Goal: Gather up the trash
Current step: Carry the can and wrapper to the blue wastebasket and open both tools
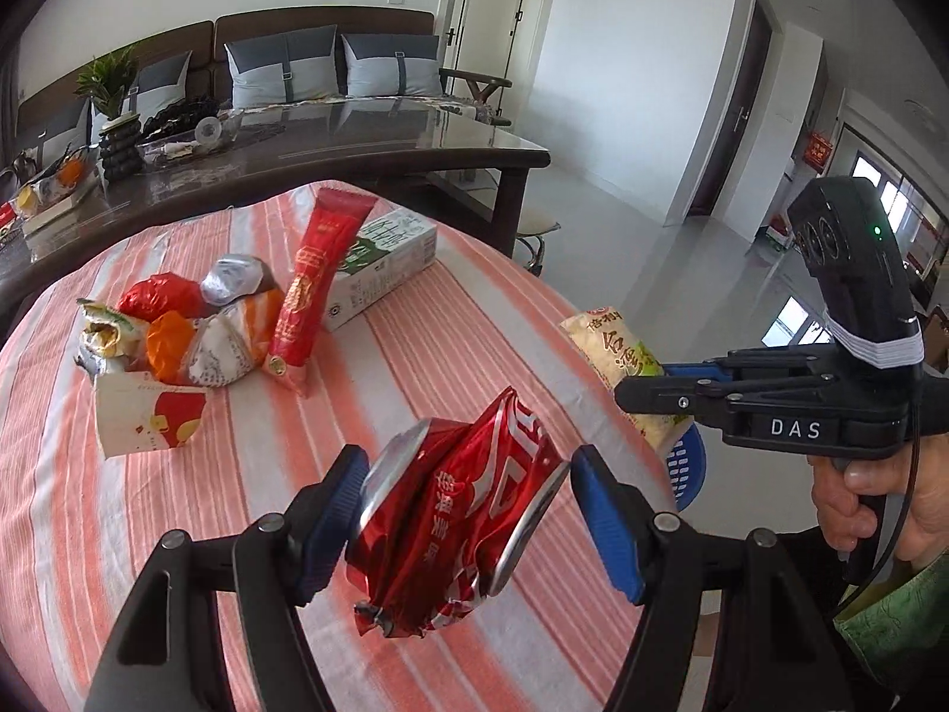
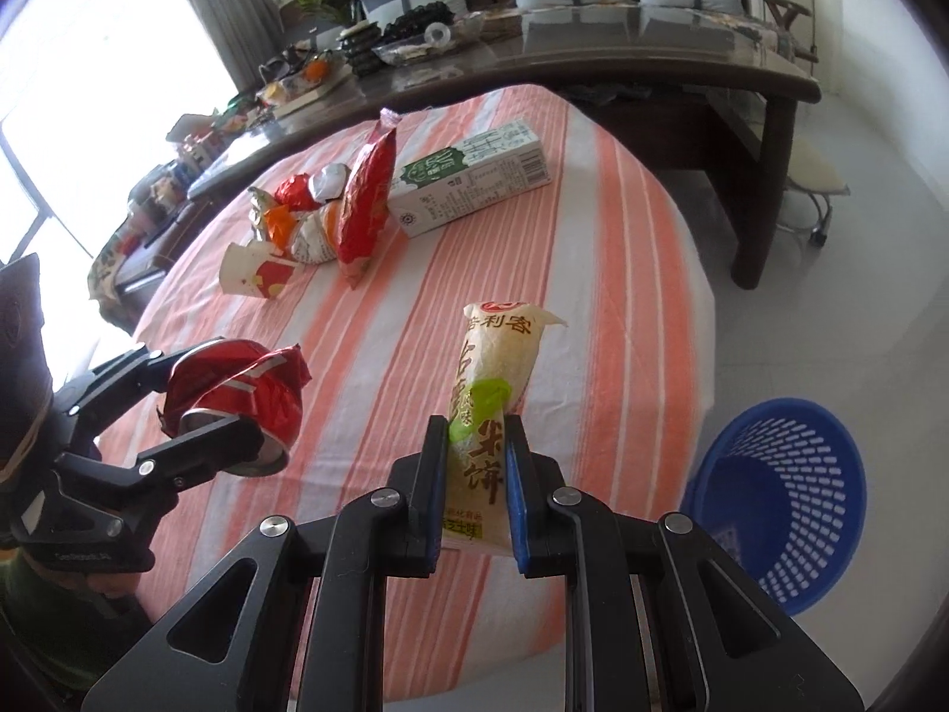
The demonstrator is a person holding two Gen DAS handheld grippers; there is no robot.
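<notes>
My left gripper (image 1: pixel 465 492) is shut on a crushed red can (image 1: pixel 457 522) and holds it above the striped table; the can also shows in the right wrist view (image 2: pixel 237 391). My right gripper (image 2: pixel 474 463) is shut on a pale rice cracker packet (image 2: pixel 492 409), held upright over the table's near right side; the packet also shows in the left wrist view (image 1: pixel 617 350). A blue mesh trash basket (image 2: pixel 783 504) stands on the floor right of the table. More trash lies farther back: a red wrapper (image 1: pixel 308 291), a milk carton (image 1: pixel 385 264), crumpled wrappers (image 1: pixel 196 326) and a paper cup (image 1: pixel 148 415).
The round table has a pink striped cloth (image 2: pixel 593 237). A dark glass-topped table (image 2: pixel 682 65) with clutter stands behind it, then a sofa with cushions (image 1: pixel 332 59). A stool (image 2: pixel 818 184) stands on the tiled floor at the right.
</notes>
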